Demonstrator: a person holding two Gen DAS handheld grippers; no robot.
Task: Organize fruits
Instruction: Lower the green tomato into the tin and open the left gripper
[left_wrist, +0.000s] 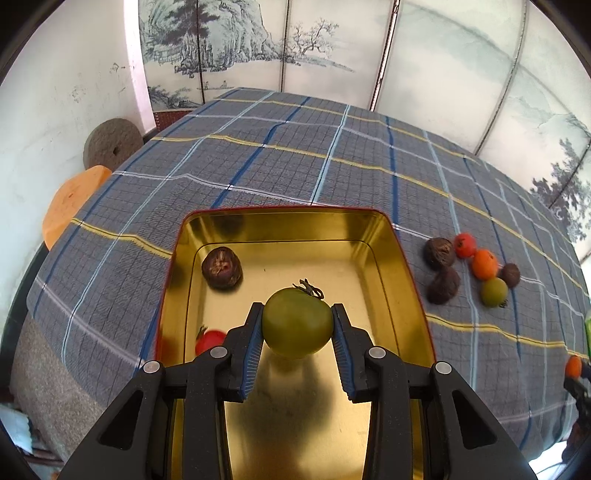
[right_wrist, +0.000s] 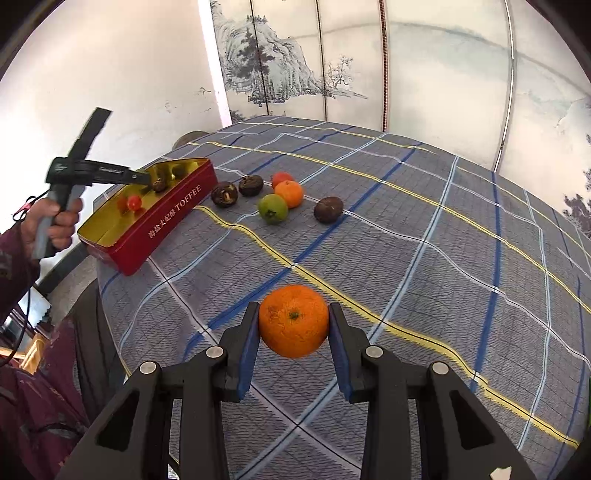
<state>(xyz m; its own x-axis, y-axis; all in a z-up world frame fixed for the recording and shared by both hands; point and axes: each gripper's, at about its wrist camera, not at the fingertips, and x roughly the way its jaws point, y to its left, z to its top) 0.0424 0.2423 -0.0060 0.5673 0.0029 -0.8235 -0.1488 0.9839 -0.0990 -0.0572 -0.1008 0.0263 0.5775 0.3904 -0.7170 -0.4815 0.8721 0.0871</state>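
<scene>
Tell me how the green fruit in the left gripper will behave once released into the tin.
The green fruit is round, so it will probably roll on the gold tin floor. Its skin looks smooth, possibly slippery. The left gripper pinches it without denting, suggesting firmness.

The left wrist camera looks steeply down along its fingers, close over the gold-lined tin (left_wrist: 369, 221). The right wrist camera sits farther off, facing across the plaid tablecloth (right_wrist: 443, 258). Both views share the tin (right_wrist: 166, 218), the loose fruit cluster (left_wrist: 472, 269) (right_wrist: 273, 199) and the painted screen (left_wrist: 258, 44) (right_wrist: 295, 66).
</scene>
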